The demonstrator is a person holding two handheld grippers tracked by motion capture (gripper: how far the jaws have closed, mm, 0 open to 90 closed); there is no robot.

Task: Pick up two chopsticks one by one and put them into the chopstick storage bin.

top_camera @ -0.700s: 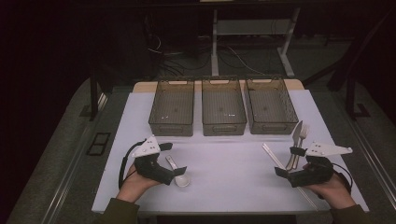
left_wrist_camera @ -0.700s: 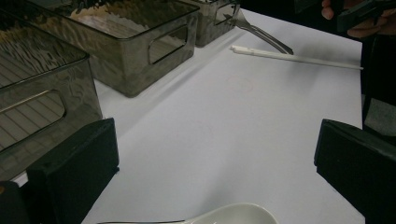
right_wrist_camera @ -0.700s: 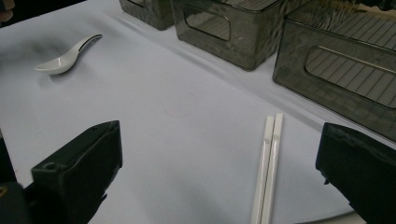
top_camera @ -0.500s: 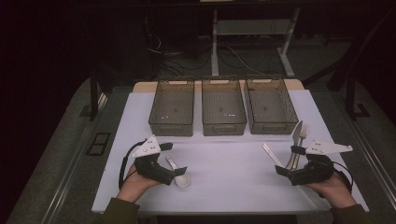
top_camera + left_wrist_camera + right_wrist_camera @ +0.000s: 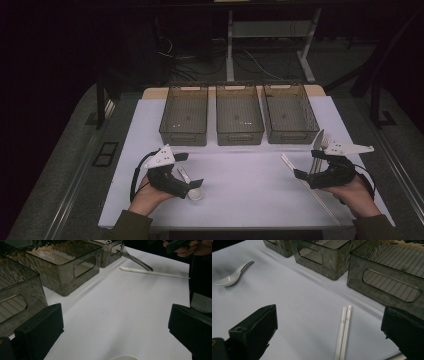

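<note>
A white ceramic spoon point(image 5: 194, 192) lies on the white table cover point(image 5: 240, 180), its bowl just below my left gripper point(image 5: 192, 169), whose jaws stand wide apart around the handle without touching it. In the left gripper view the spoon's rim point(image 5: 123, 357) peeks in at the bottom edge between the spread jaws of that gripper point(image 5: 115, 335). A pair of white chopsticks point(image 5: 310, 187) lies at the right, with a metal fork point(image 5: 320, 144) beside it. My right gripper point(image 5: 306, 164) is open over the chopsticks point(image 5: 344, 332), which lie between its jaws point(image 5: 329, 337) on the table.
Three dark see-through bins, left point(image 5: 184, 115), middle point(image 5: 239, 116) and right point(image 5: 291, 114), stand in a row at the back of the cover. The right gripper view also shows the spoon point(image 5: 233, 273) far left. The table's front edge is near both hands.
</note>
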